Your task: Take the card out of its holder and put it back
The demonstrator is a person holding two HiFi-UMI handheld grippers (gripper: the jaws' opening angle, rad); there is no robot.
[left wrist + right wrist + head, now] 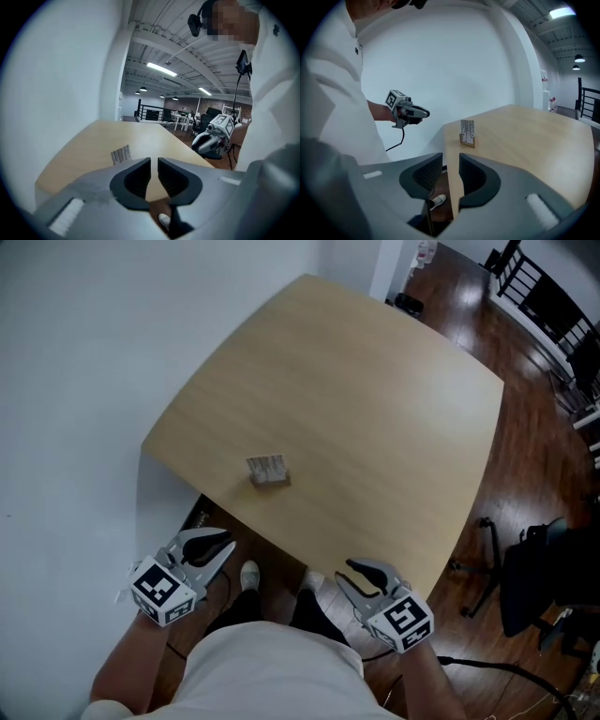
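Not yet begun: the card [265,465] sat, seemingly fully seated, in its holder [273,481] on the counter [375,409]. The left gripper [221,546] and right gripper [354,572] hovered short of it, jaws slightly parted and empty. The next move called for reaching in to pinch the card's top edge.

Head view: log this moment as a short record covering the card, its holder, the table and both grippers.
card: upright in its holder
holder: on the table, near the person's edge
left gripper: off the table, jaws slightly apart, nothing between
right gripper: off the table, jaws slightly apart, nothing between
card removal: not yet done
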